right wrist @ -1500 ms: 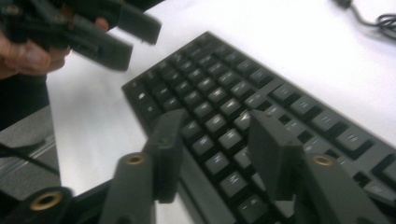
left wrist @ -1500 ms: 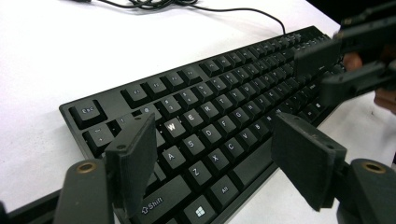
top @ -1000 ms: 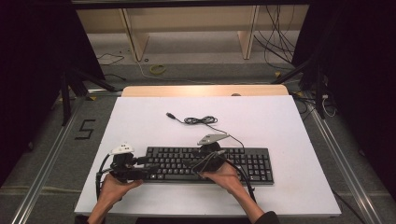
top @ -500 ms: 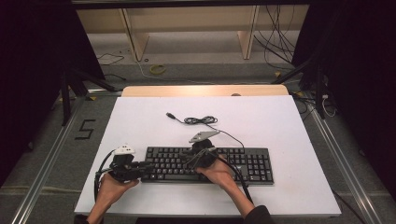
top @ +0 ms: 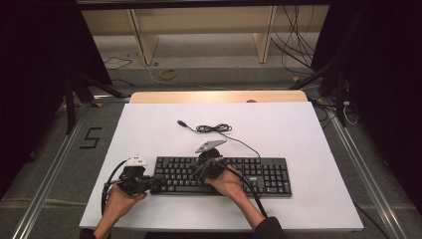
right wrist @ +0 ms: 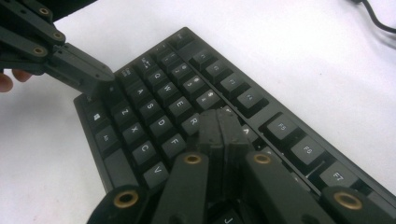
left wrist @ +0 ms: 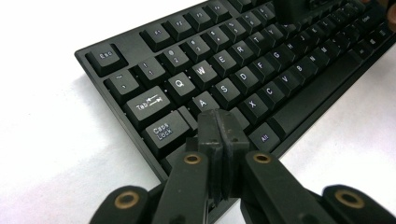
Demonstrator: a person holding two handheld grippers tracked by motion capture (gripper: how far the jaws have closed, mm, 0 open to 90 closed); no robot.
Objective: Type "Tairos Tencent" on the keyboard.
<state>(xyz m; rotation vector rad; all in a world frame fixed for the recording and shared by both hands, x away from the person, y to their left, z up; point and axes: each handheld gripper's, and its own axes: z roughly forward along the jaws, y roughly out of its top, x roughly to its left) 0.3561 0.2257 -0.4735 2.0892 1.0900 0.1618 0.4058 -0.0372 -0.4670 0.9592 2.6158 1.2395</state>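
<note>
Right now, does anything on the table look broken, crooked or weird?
Nothing looks broken. The black keyboard lies straight on the white table. One small oddity: its cable sits in a loose bundle, with its plug lying free on the table.

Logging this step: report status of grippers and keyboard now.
Left gripper shut, empty, jaws just closed, tip over keyboard's left end by Caps Lock key. Right gripper likewise, over the middle keys. Keyboard cable coiled behind, clear.

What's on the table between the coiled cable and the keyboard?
In the high view, bare white table separates the coiled cable from the keyboard, apart from the cable's own lead running down to the keyboard.
</note>
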